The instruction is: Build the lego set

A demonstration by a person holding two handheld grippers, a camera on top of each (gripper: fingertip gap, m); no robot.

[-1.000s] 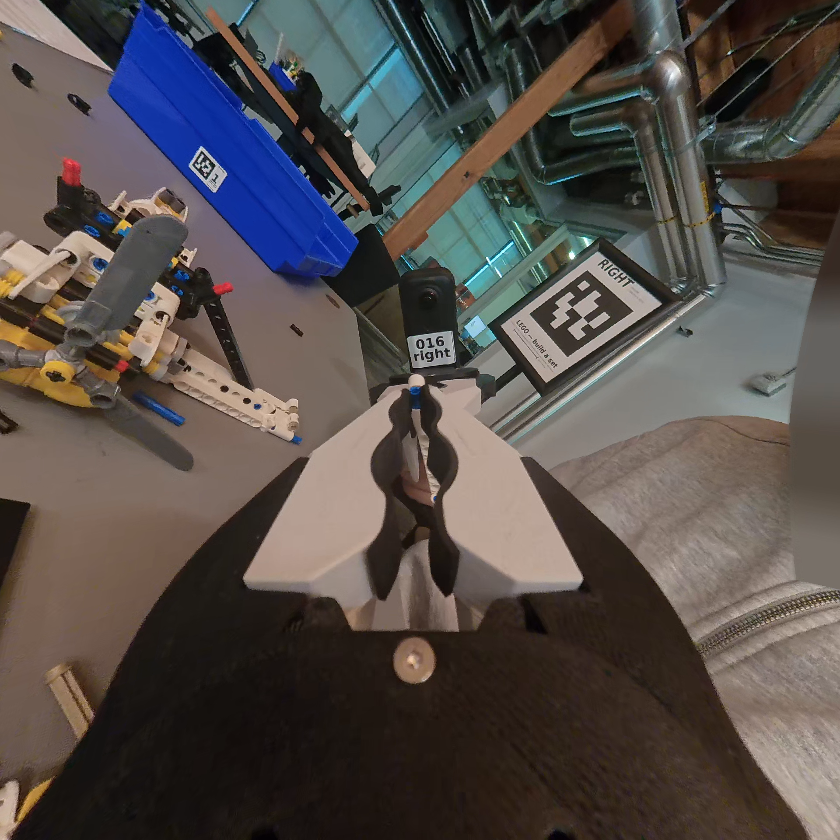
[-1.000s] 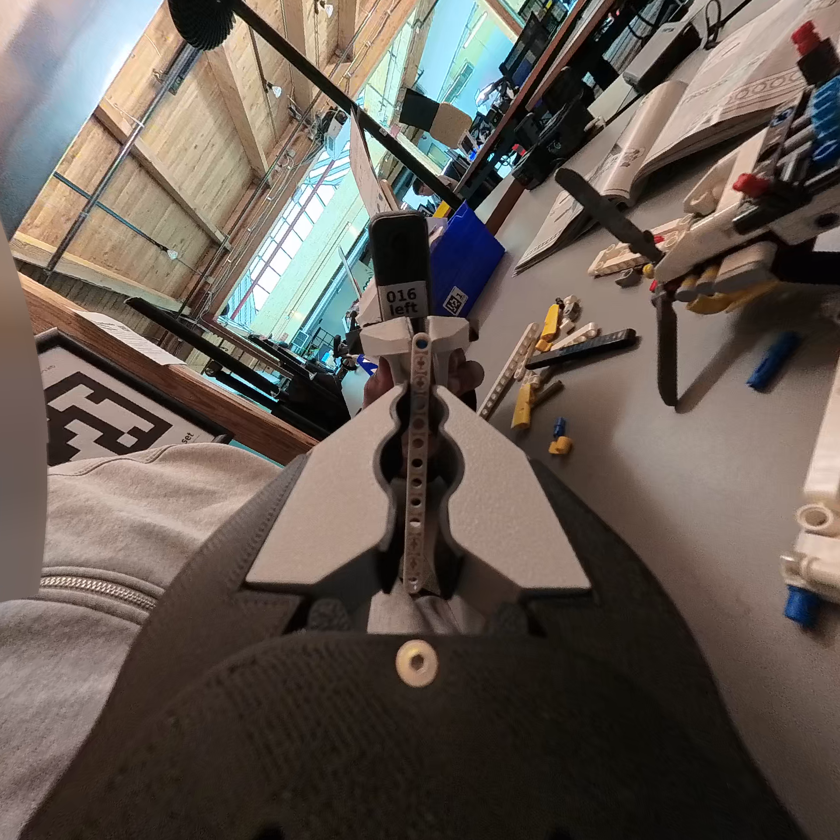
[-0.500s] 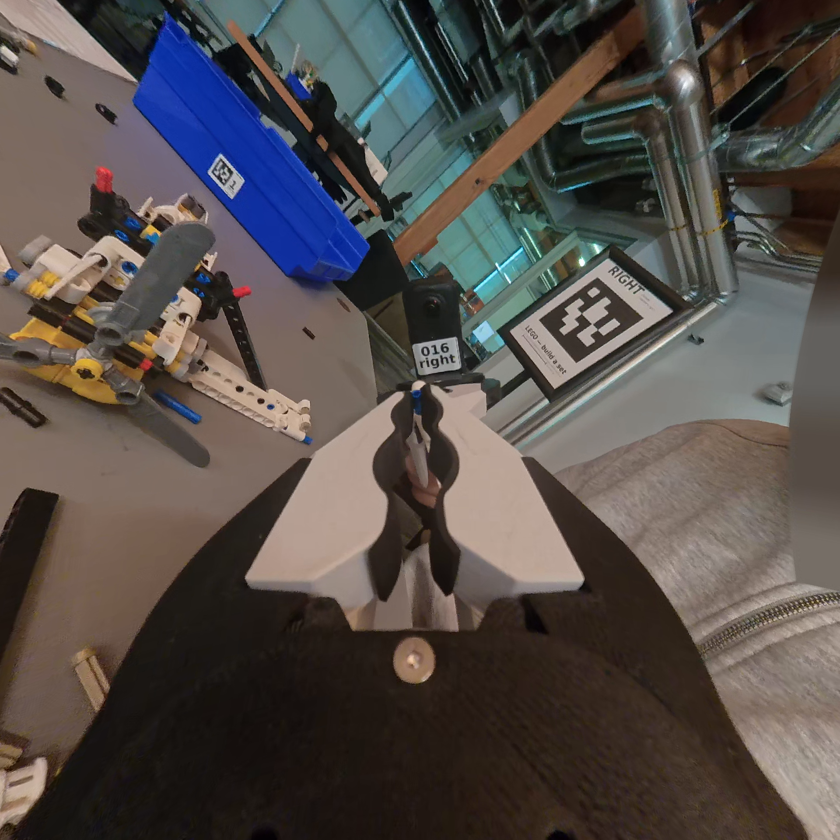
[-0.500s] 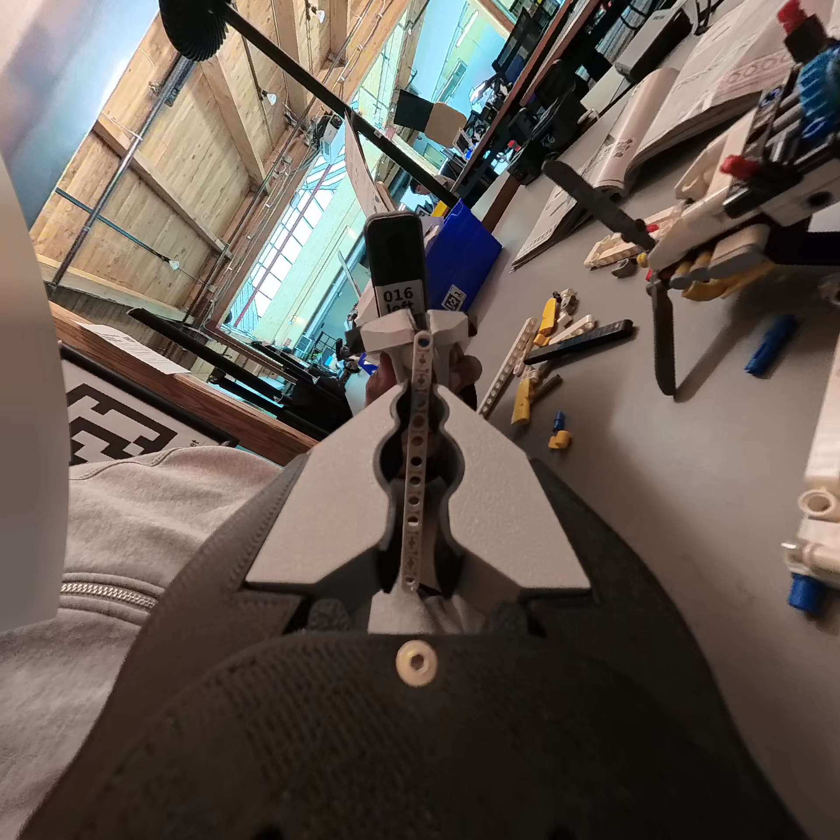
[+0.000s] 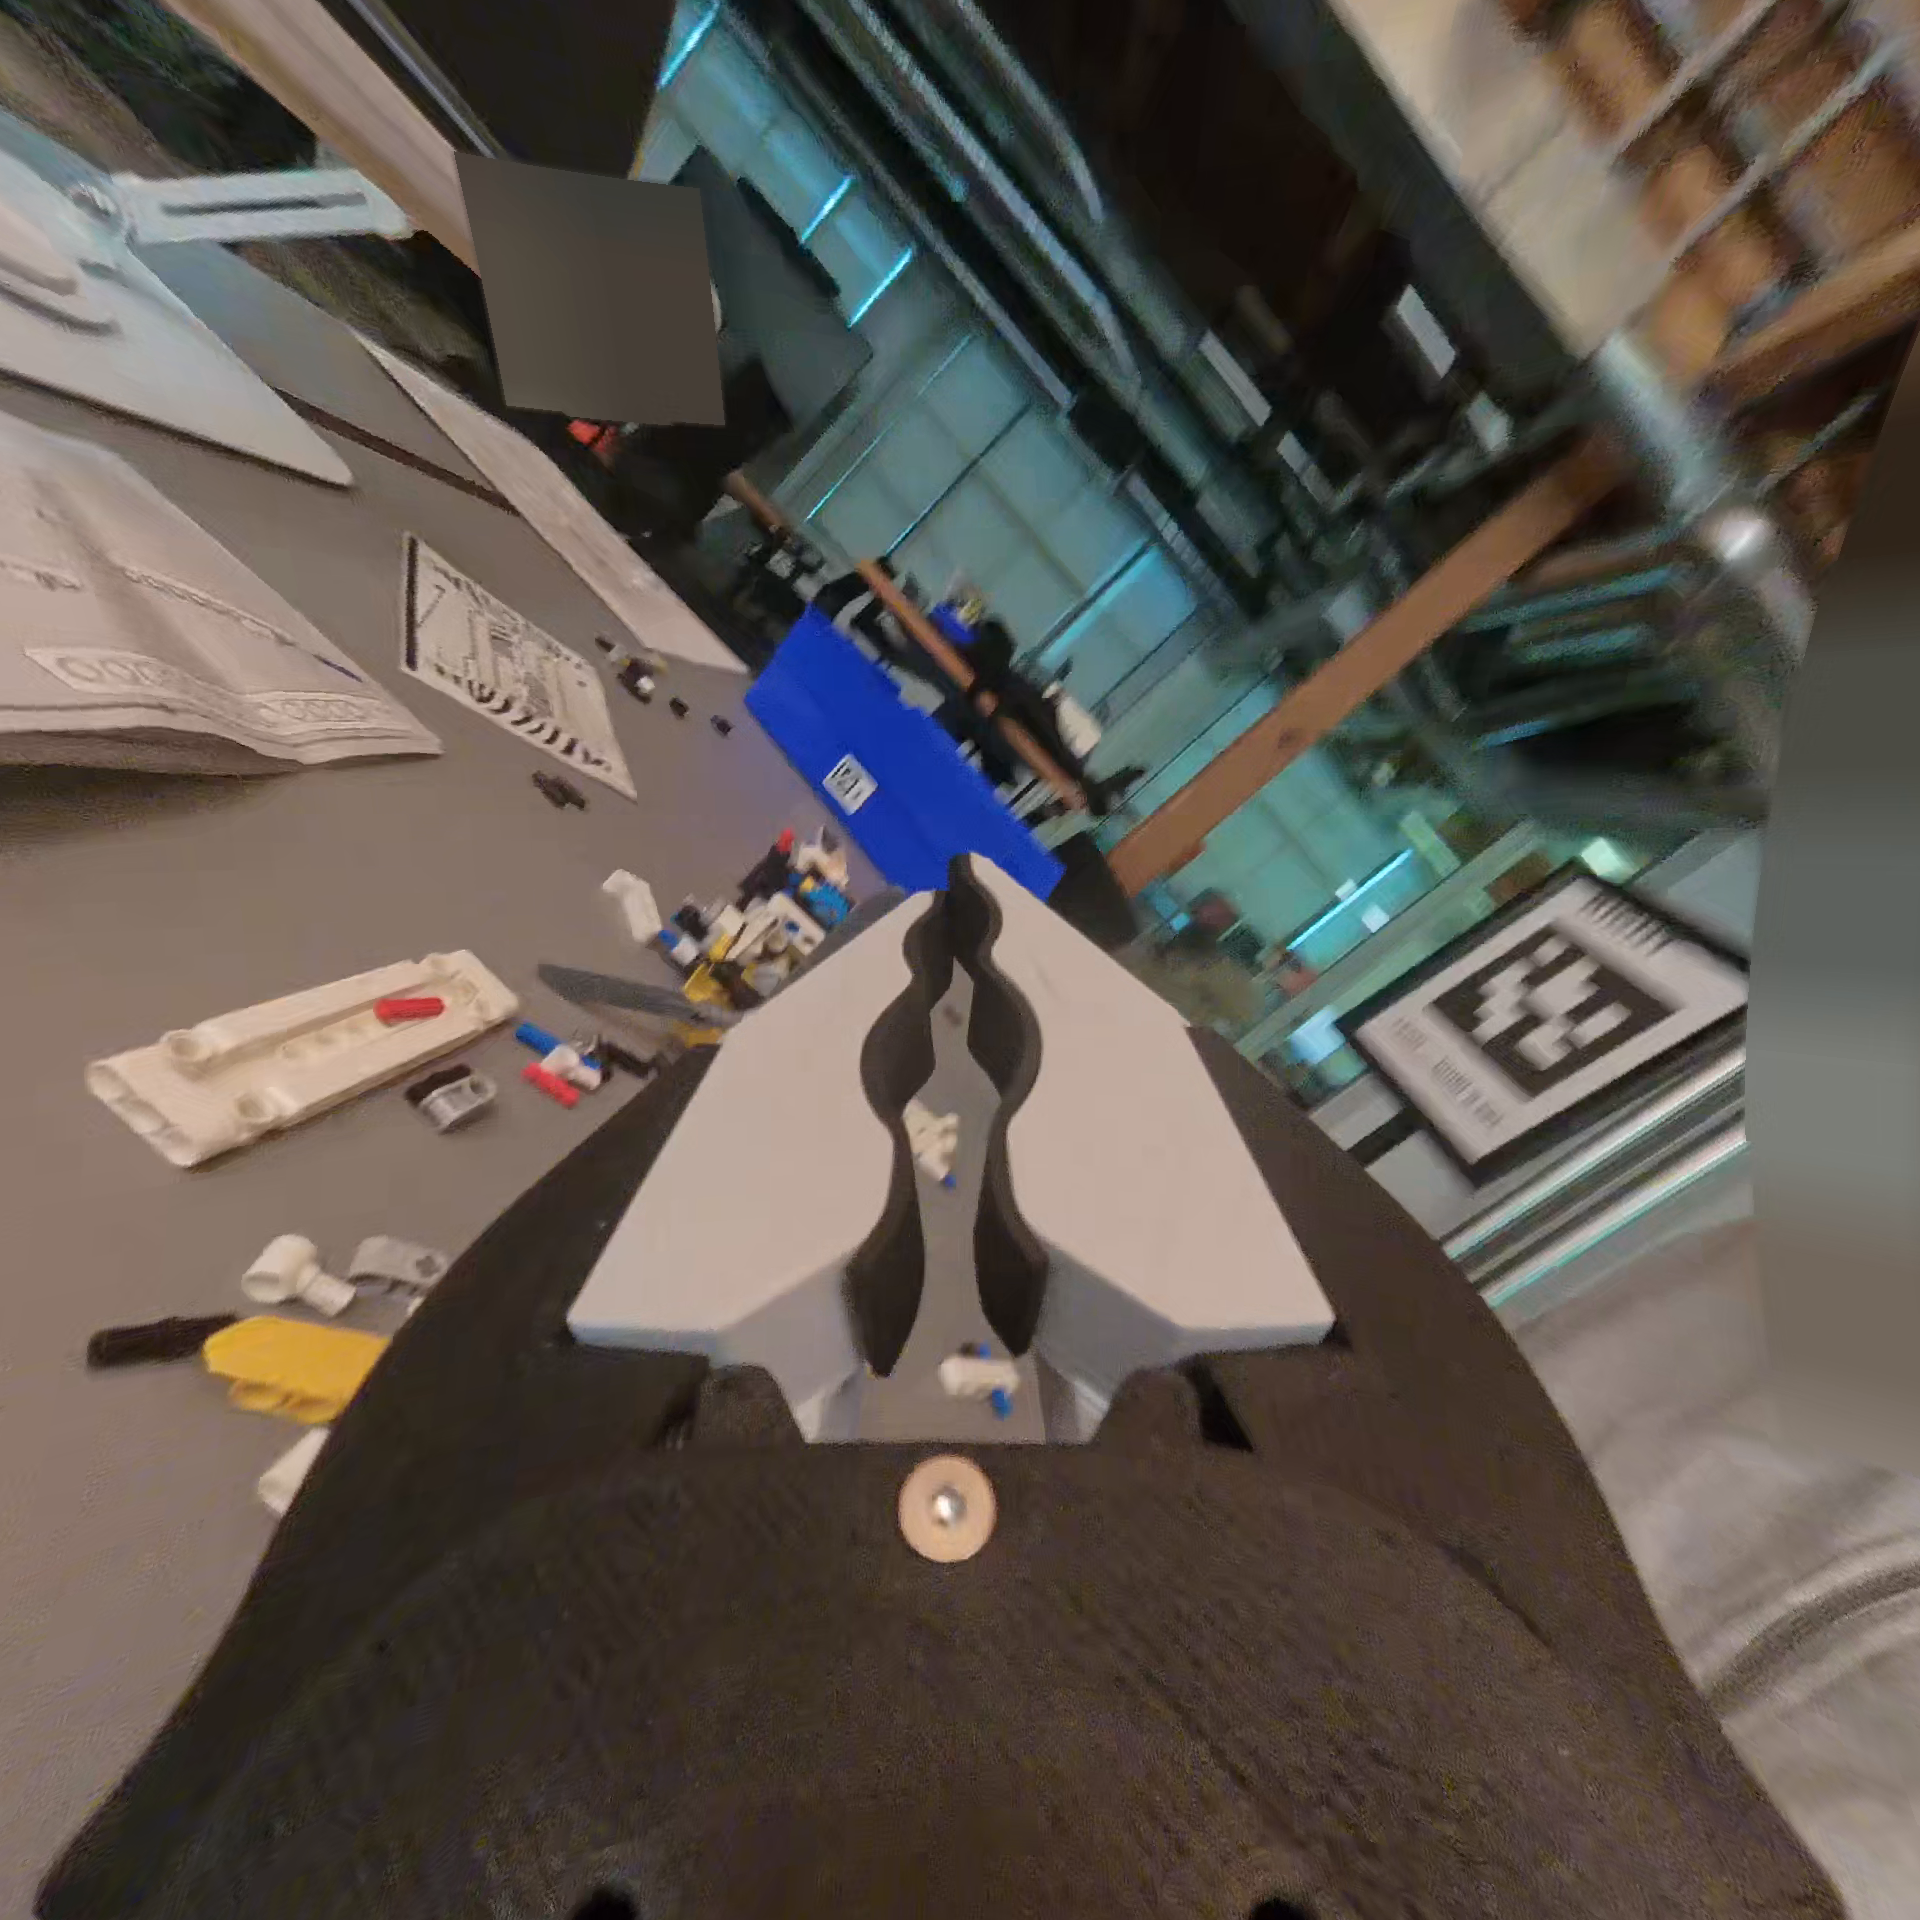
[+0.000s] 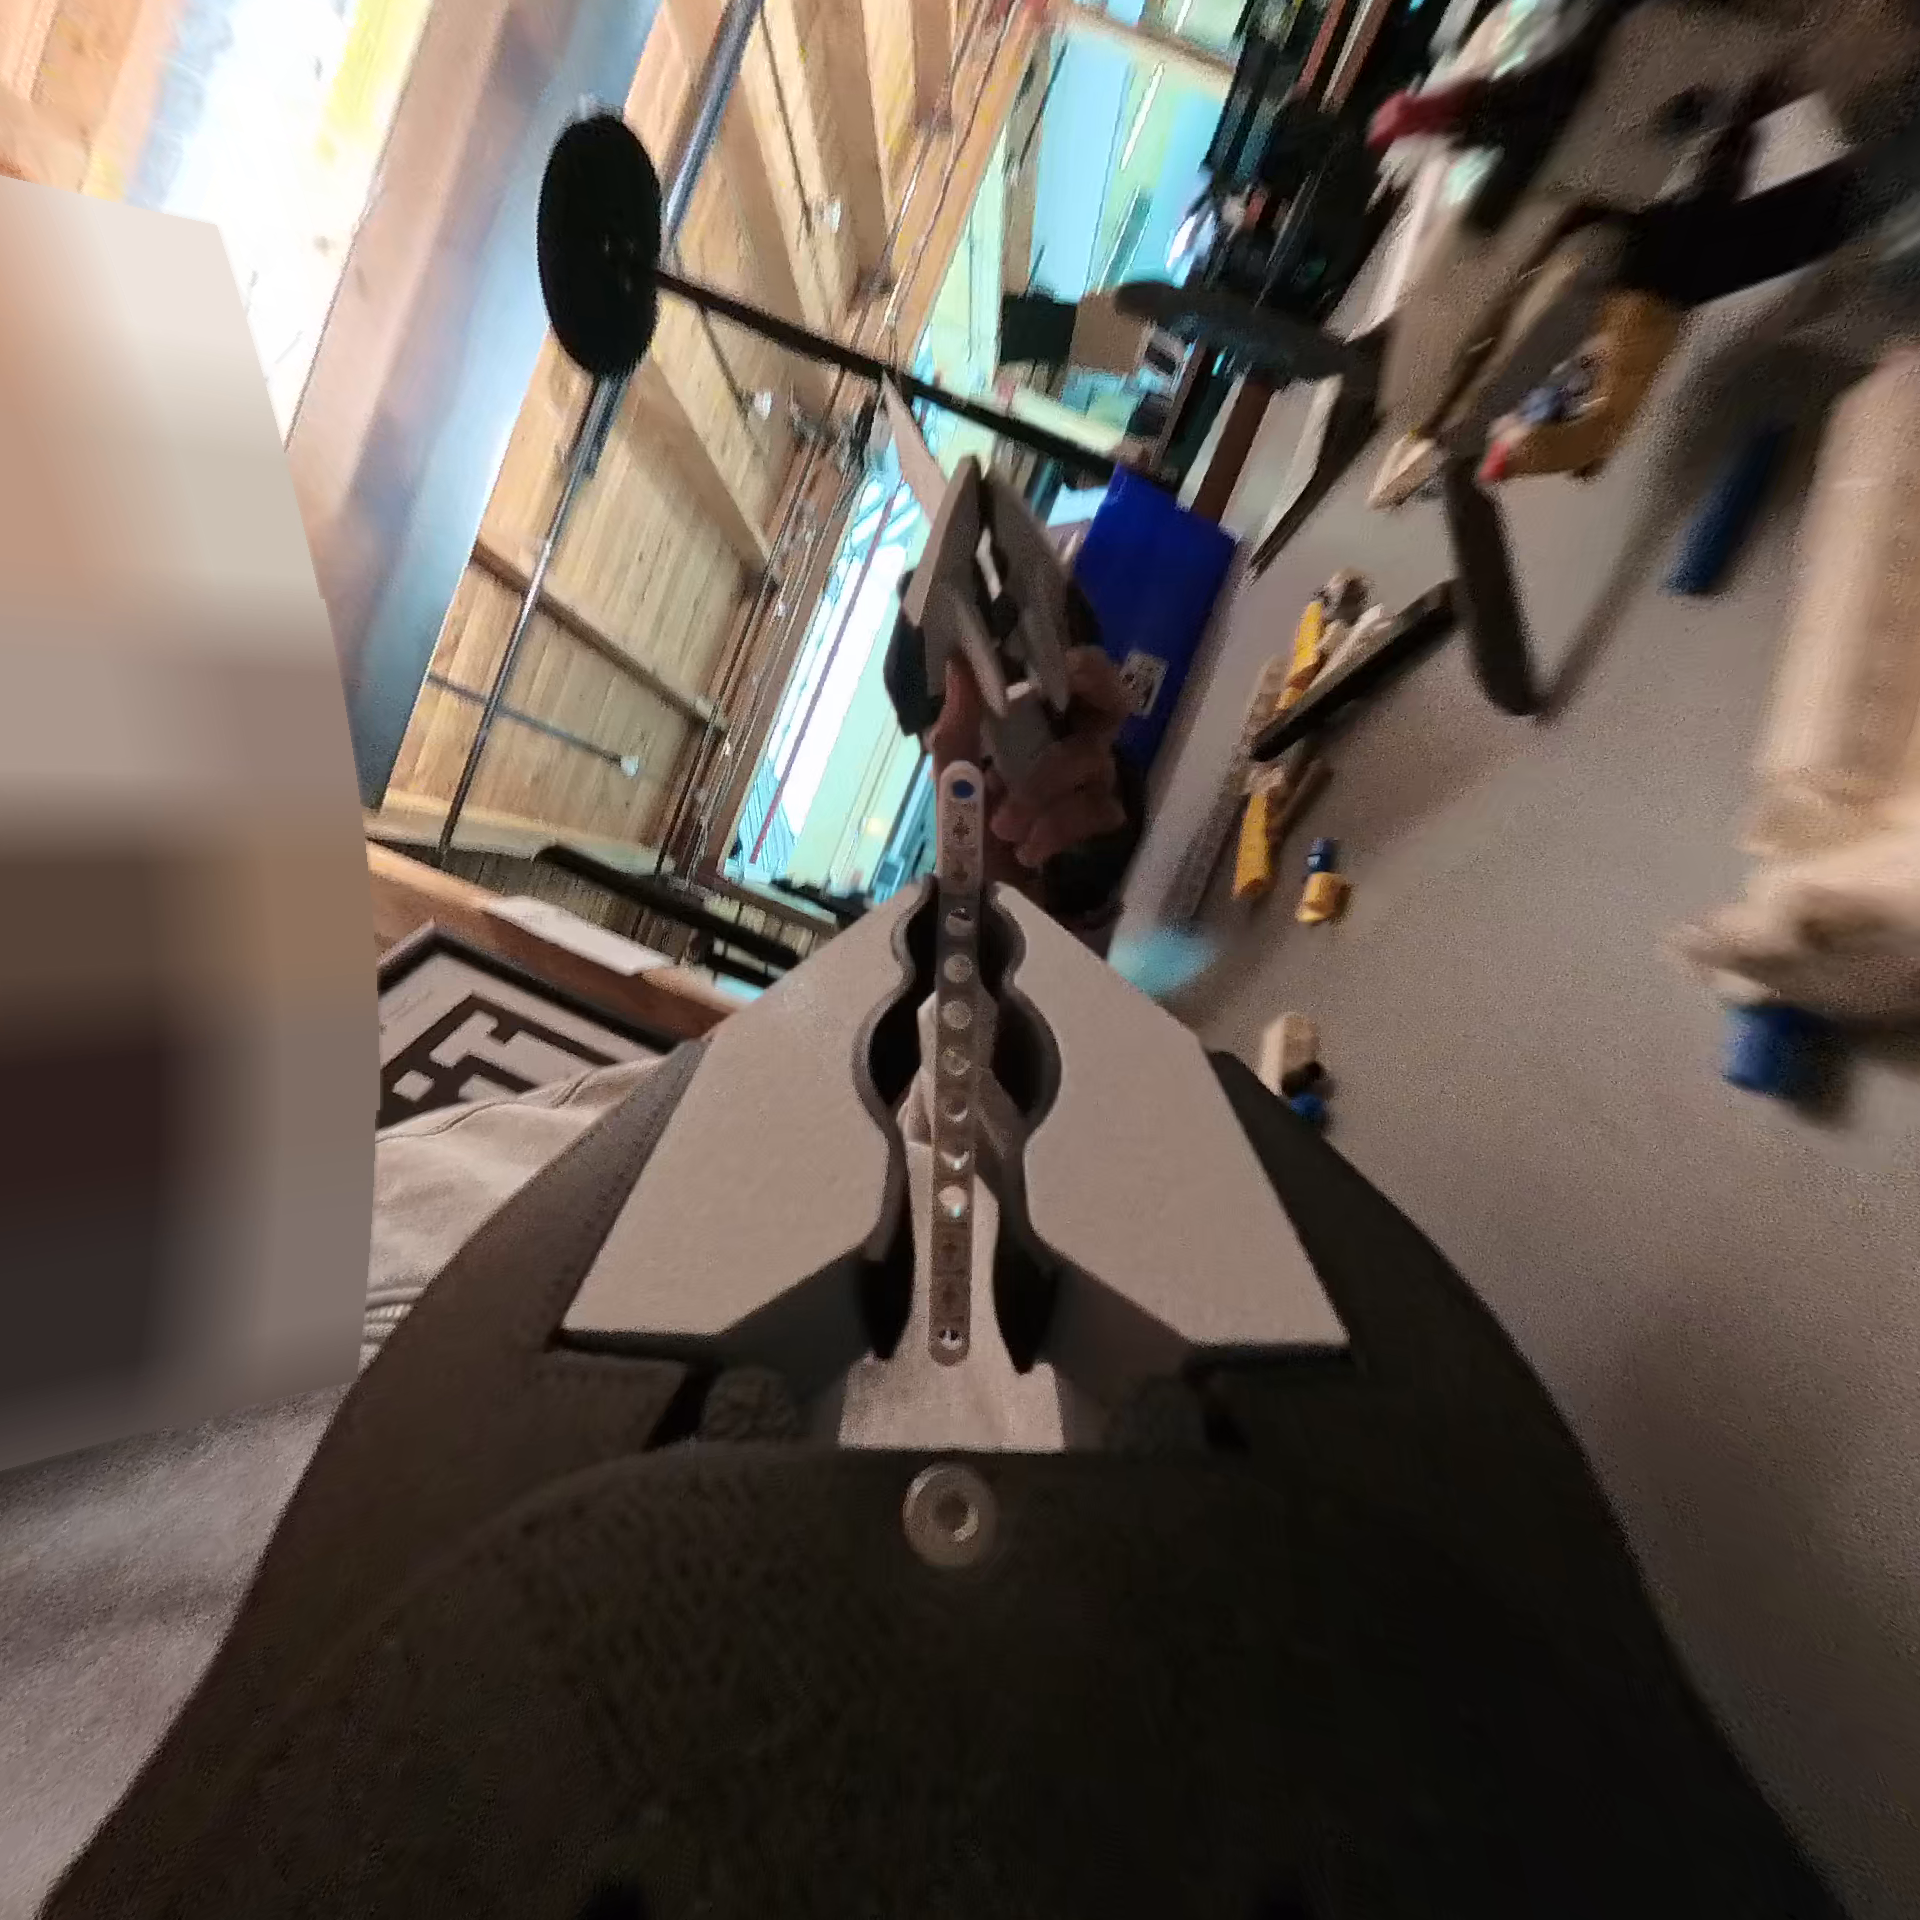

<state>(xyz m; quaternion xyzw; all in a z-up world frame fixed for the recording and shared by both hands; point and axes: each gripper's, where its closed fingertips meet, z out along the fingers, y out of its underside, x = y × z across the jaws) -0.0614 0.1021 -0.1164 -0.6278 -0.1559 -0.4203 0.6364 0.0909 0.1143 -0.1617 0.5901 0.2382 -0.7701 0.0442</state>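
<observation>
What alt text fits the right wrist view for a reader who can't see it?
The right gripper is shut on a long white beam with a row of holes and a blue pin at its far end, held above a grey table. Beyond it hangs the left gripper, and blurred loose parts lie on the table.

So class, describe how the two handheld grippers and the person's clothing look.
Each gripper, left and right, has a black textured body, a silver screw, and pale grey wedge fingers lined with wavy black pads. The person wears a grey zipped top.
</observation>
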